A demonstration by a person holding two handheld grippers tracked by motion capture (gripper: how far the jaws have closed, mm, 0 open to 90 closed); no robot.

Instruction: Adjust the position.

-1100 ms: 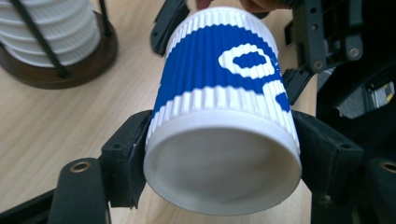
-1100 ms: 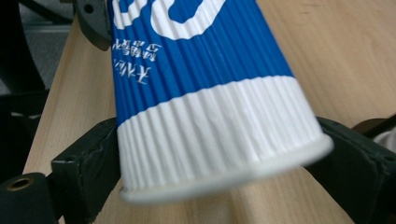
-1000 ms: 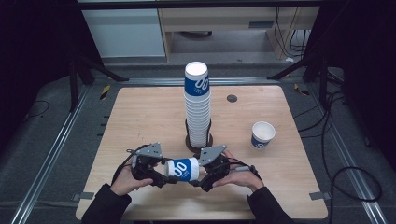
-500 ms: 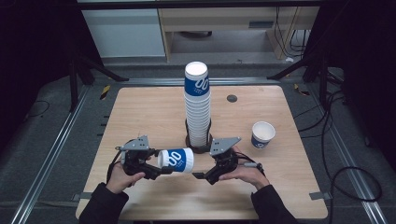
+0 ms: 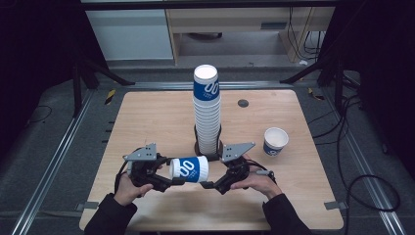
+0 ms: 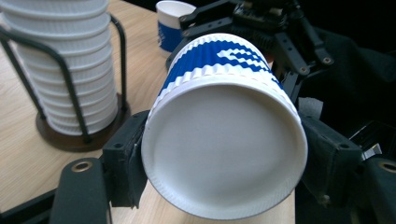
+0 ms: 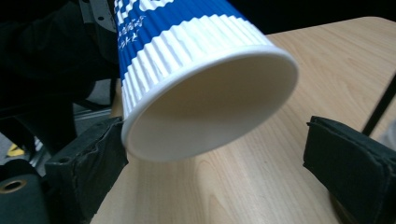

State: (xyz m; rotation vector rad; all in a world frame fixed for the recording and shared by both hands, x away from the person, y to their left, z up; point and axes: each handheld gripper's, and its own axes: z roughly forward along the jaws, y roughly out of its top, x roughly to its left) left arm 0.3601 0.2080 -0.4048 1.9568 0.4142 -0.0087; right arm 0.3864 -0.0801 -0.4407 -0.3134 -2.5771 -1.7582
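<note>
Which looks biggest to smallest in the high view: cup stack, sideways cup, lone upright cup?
1. Tall stack of blue-and-white ribbed paper cups
2. Sideways blue-and-white paper cup
3. Upright white-rimmed paper cup, though it sits farther from the camera.

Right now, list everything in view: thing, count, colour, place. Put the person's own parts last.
Held cup: one, blue and white ribbed paper, lying sideways above the near table edge, base toward the left claw.
Cup stack: one tall stack, blue and white, upright at table centre.
Stack holder: one, dark wire uprights on a round brown base, around the stack's foot.
Single cup: one, blue and white, upright, right of the stack.
Table: one, light wood.
Dark round spot: one, far right part of the table.
Left claw: one, black, shut on the held cup's base end.
Right claw: one, black, open around the cup's mouth.
Hands: two, one behind each claw.
</note>
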